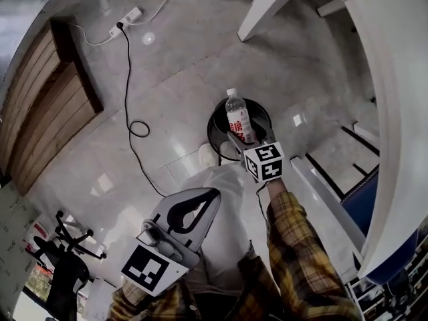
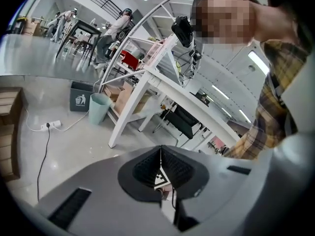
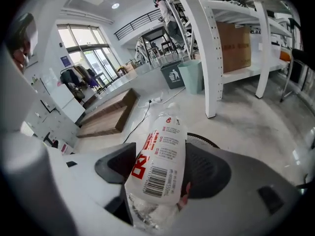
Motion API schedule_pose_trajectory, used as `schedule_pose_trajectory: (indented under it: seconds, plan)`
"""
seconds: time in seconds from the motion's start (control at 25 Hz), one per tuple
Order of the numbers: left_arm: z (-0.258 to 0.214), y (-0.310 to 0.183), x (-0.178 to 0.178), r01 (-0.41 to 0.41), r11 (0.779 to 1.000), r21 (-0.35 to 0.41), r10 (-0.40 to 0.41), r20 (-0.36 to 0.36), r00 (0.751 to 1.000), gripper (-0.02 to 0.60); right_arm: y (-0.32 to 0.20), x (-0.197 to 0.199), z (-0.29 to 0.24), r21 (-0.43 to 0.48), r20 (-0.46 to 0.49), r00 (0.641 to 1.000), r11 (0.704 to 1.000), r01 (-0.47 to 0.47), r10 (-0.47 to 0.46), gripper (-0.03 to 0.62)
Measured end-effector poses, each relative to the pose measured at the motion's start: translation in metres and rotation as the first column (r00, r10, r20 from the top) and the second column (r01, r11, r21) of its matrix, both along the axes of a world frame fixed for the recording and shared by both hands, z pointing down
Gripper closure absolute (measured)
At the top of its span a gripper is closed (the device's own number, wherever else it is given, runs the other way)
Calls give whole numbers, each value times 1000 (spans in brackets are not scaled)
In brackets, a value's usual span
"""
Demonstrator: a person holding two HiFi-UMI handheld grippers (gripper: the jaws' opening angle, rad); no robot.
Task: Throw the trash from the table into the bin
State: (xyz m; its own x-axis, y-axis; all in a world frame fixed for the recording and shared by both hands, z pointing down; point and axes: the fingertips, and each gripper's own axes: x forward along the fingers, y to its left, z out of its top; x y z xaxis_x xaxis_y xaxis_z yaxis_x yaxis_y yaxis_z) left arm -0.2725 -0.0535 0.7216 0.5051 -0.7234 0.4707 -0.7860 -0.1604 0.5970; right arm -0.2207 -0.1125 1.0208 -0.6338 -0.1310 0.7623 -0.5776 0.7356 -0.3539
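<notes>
The right gripper (image 1: 245, 139) has its jaws spread to the width of a clear plastic bottle (image 1: 239, 118) and pressed against it on both sides, gripping it at the lower body, below the red-printed label. The bottle's white cap points away from the person's plaid sleeve (image 1: 301, 246). In the head view the bottle hangs in the air over the open mouth of the round black bin (image 1: 212, 127), within its rim; the right gripper view shows a strip of that rim just behind the bottle (how high above it I cannot tell).

The bin stands on the pale glossy floor (image 1: 174, 79), close to the edge of the white table (image 1: 394, 112). A black cable (image 1: 127, 79) runs across the floor from a white power strip (image 1: 130, 14), and a wooden platform (image 1: 40, 105) lies along the floor's left edge.

The left gripper (image 1: 215, 192) is held low and near the body, well apart from the bin, its jaws brought together tip to tip with nothing between them
</notes>
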Motion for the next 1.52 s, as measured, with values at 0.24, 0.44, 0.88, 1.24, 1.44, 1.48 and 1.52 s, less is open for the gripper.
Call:
schedule_pose_trajectory:
  seconds: [0.24,0.44,0.88,1.24,1.44,1.48,1.52]
  plan:
    - [26,-14,0,-1,999,33,0,11,1000,571,10,8,59,-51,-43,998,997,50,-52,287]
    - [33,-21,1,-8,999,46,6,25,1000,571,20,25,100,-131,-192,973,986,103,-127,309]
    - [-5,-22,4,-2,999,45,1,14,1000,571,30,15,63,-208,-210,968,973,96,-140,299]
    - [-100,-16,6,-5,996,84,5,5,1000,571,39,23,-50,-195,-180,980,979,52,-88,301]
    - [-180,-5,24,-17,985,172,16,8,1000,571,46,23,-159,-128,-85,996,992,15,-26,363]
    - [-197,-5,28,-27,981,192,25,9,1000,571,44,23,-187,-103,-58,998,995,-1,-5,380]
    - [-216,-6,32,-40,976,213,39,9,999,571,39,22,-217,-75,-29,999,997,-23,20,395]
